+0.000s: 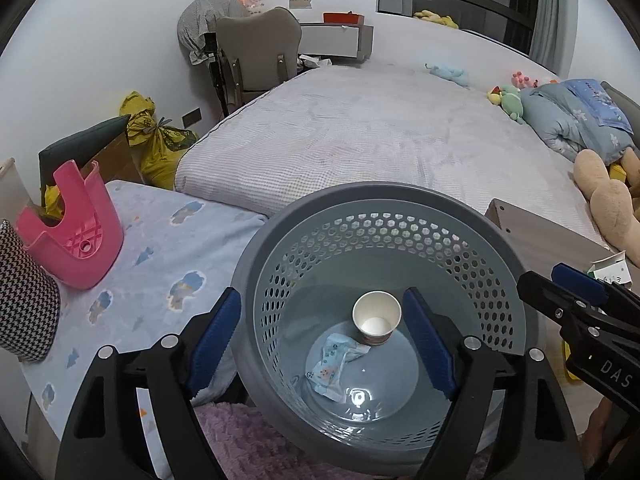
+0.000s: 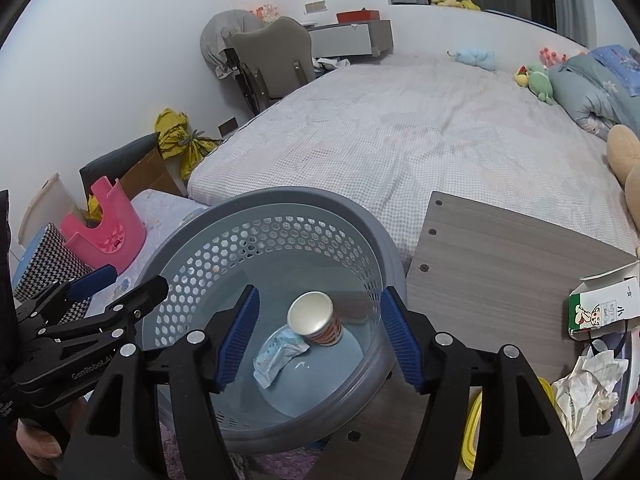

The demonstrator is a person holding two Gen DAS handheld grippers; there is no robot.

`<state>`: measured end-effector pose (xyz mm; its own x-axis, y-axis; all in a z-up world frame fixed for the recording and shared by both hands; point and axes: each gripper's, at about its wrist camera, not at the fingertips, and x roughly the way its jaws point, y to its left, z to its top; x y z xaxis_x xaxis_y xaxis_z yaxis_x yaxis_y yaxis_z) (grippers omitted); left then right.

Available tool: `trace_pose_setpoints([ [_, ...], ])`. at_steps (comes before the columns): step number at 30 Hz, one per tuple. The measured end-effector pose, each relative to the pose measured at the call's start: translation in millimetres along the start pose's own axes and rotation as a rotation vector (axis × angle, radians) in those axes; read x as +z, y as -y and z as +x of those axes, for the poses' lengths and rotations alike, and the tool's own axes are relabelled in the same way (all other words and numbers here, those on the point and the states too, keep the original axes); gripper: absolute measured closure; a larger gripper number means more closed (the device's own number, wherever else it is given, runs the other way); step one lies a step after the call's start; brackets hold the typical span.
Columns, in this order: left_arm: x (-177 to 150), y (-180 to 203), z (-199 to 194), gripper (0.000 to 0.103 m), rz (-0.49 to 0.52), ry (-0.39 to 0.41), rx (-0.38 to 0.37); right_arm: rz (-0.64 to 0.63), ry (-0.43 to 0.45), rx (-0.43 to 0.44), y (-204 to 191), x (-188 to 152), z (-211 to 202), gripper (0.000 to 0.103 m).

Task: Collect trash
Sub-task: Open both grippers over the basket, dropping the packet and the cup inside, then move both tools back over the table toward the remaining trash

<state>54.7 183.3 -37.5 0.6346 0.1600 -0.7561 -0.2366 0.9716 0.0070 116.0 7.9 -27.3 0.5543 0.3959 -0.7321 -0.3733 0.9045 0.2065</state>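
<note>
A grey perforated waste basket (image 1: 496, 276) (image 2: 224, 248) stands below both grippers. On its floor lie a paper cup (image 1: 376, 318) (image 2: 316, 318) on its side and a crumpled light-blue wrapper (image 1: 334, 364) (image 2: 280, 356). My left gripper (image 1: 324, 344) hangs over the basket, open, with nothing between its blue pads (image 1: 430, 344). My right gripper (image 2: 318, 340) is over the basket too, open and holding nothing. Each gripper shows at the edge of the other's view: the right gripper (image 1: 568, 292), the left gripper (image 2: 120, 284). A milk carton (image 2: 600, 308) and crumpled paper (image 2: 588, 396) lie on the wooden table (image 2: 500, 260) at right.
A large bed (image 1: 380, 132) fills the middle, with plush toys (image 1: 604, 200) and a folded quilt (image 1: 576, 116) at its right. A pink plastic stool (image 1: 76, 232) lies overturned on a small blue mattress (image 1: 160, 264). A chair (image 1: 256, 56) and yellow bag (image 1: 160, 140) stand by the wall.
</note>
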Motion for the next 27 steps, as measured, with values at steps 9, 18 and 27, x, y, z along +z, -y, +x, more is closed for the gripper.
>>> trace_pose_setpoints([
  [9,-3.2,6.0,-6.0,0.023,-0.001,0.011,0.001,0.014,0.005,-0.013,4.1,-6.5,-5.3,0.033],
  [18,-5.1,21.5,-13.5,0.023,0.017,0.024,-0.03,0.05,0.04,-0.043,22.4,-13.8,-31.2,0.028],
  [27,-12.9,58.0,-16.0,0.023,0.082,0.015,-0.096,0.119,0.063,-0.117,59.2,-30.8,-60.9,0.028],
])
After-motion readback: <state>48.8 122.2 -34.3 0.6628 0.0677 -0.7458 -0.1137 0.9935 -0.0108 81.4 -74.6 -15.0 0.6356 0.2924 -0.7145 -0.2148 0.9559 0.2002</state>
